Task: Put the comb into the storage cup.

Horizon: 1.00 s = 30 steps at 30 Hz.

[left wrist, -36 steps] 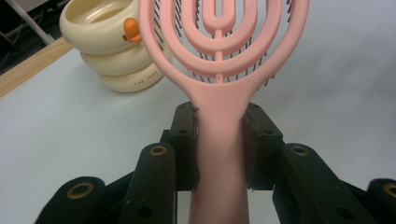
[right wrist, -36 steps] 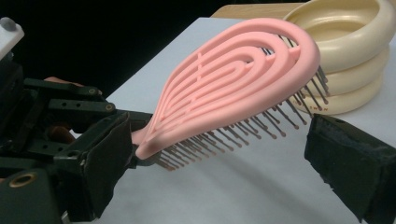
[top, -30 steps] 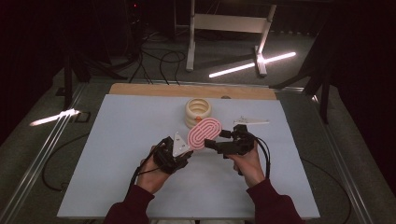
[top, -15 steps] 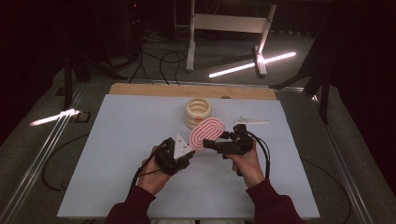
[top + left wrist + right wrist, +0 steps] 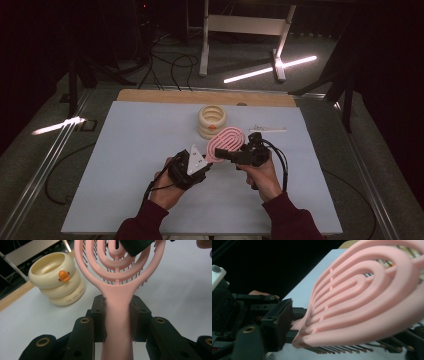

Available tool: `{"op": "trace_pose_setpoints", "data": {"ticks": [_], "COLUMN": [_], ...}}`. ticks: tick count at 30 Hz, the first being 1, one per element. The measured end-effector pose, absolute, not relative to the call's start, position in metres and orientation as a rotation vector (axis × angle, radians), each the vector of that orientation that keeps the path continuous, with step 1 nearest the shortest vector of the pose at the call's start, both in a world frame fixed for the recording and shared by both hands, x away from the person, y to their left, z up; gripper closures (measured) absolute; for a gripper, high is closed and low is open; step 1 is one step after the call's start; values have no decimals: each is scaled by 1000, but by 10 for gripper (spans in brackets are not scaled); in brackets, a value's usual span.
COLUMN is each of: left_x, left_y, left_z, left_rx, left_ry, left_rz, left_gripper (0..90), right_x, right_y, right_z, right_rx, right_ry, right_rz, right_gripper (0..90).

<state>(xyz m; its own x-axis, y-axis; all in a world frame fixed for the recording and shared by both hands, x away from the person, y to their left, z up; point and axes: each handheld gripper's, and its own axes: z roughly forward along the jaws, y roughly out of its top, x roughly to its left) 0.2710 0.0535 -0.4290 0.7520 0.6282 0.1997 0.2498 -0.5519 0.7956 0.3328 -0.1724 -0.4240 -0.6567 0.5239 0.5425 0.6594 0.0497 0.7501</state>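
Note:
A pink hairbrush [image 5: 227,140] with an open looped head is held just above the table between both hands. My left gripper [image 5: 209,159] is shut on its handle [image 5: 117,315], with a pad pressed on each side. My right gripper [image 5: 225,152] comes in from the right onto the brush head [image 5: 362,302]. Its jaws have just been closing with the head between them. In the left gripper view one black jaw lies on the back of the head. In the right gripper view the left pad [image 5: 287,322] touches the head's rim, and bristles hide most of the other jaw.
A cream stack of rings with an orange duck bill [image 5: 212,121] stands just behind the brush. A thin white item [image 5: 267,130] lies to the right of the stack. The pale blue table top [image 5: 125,150] has a wooden strip [image 5: 200,96] along its far edge.
The right gripper's jaws have closed in on the brush head. Both hands and the brush have stayed where they were.

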Motion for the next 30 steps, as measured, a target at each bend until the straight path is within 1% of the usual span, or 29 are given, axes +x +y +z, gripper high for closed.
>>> {"op": "trace_pose_setpoints", "data": {"ticks": [6, 13, 20, 30], "left_x": [269, 267, 264, 266], "left_y": [53, 54, 52, 52], "left_z": [-429, -429, -429, -434], "left_rx": [2126, 2105, 2107, 2131], "left_ry": [649, 646, 625, 624], "left_rz": [634, 641, 685, 674], "left_gripper": [694, 694, 693, 688], "right_x": [333, 332, 333, 331], "right_y": [-174, -171, -167, -163], "right_z": [-423, -420, -420, -418], "right_rx": [-1235, -1233, -1244, -1224], "right_ry": [-2156, -2132, -2115, -2135], "right_rz": [-1680, -1687, -1679, -1649], "right_gripper": [394, 436, 509, 580]}}
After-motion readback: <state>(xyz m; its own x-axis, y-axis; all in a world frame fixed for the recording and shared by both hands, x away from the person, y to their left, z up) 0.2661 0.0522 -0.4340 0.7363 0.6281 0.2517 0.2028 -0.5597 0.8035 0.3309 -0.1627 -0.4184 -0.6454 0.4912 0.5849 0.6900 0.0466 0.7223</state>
